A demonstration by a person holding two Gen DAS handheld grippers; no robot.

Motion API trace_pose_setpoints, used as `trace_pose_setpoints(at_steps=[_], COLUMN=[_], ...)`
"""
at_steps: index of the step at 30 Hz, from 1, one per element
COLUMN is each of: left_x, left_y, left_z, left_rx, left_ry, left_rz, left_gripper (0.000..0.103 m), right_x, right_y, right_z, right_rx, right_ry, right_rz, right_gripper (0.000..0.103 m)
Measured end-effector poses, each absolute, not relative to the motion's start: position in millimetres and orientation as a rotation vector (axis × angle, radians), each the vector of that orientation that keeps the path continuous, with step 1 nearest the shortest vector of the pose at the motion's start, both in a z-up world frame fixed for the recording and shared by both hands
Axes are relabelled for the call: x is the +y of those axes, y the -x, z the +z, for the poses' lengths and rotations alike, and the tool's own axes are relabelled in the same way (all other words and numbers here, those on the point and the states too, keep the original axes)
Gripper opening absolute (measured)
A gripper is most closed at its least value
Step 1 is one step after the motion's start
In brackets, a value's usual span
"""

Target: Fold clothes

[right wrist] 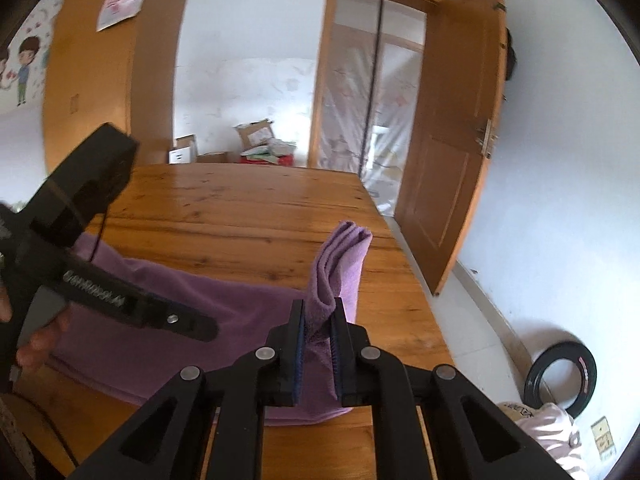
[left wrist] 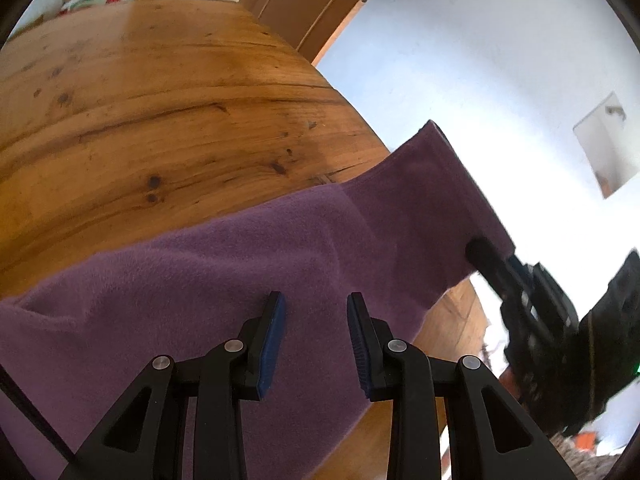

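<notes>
Your right gripper [right wrist: 318, 344] is clenched on a bunched edge of the purple fleece garment [right wrist: 224, 312]. The pinched fabric rises between the blue pads [right wrist: 299, 354] as a folded peak and stands above the wooden counter [right wrist: 248, 216]. In the left wrist view, the same raised corner sits beyond the counter's right edge, with the right gripper [left wrist: 486, 254] gripping it from below.

Your left gripper [left wrist: 316, 340] is released. Its fingers [left wrist: 272, 340] stand apart above the garment with nothing between them. In the right wrist view, the left gripper [right wrist: 200, 326] appears side-on at the left, above the spread cloth, with a hand [right wrist: 36, 340] on its handle.

The rest of the garment lies flat across the near part of the counter, along the near edge. The far part of the counter is bare wood.

Beyond the counter, an open wooden door [right wrist: 452, 152] stands at the right and cardboard boxes [right wrist: 256, 136] lie on the floor by the far wall. A black ring [right wrist: 560, 376] rests against the wall at the lower right.
</notes>
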State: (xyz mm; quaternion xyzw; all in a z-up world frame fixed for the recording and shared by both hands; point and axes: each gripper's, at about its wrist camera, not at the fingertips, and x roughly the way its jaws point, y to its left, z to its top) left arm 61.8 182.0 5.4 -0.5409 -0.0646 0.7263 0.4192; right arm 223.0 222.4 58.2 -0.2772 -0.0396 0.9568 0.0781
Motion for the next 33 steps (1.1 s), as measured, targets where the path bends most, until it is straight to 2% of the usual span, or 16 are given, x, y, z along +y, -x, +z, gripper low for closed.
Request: trace_pose_setpoints(at_steps=[7, 11, 14, 27, 33], left_x=[166.2, 158.1, 156.1, 157.8, 149.1], left_y=[-50.9, -39.0, -30.2, -30.2, -34.5], left_z=[10.0, 8.1, 3.5, 5.4, 14.1], left_rx=[-0.405, -0.581, -0.684, -0.665, -0.632], left_ry=[1.331, 1.347, 1.376, 1.414, 1.409], left_rz=[1.687, 1.616, 1.564, 1.590, 1.626], left_gripper=[0.034, 0.056, 0.056, 0.053, 0.042], right_x=[202.9, 189.3, 180.1, 144.6, 123.0], right_y=[-216.0, -213.7, -211.8, -212.7, -208.9], right_z=[48.8, 42.0, 37.7, 40.4, 50.4], right_rx=[-0.160, -0.206, -0.233, -0.321, -0.359], right_ry=[0.879, 0.909, 0.935, 0.937, 0.897], right_rz=[2.895, 2.912, 2.926, 2.991, 3.048], right_gripper=[0.011, 0.012, 0.011, 0.011, 0.011])
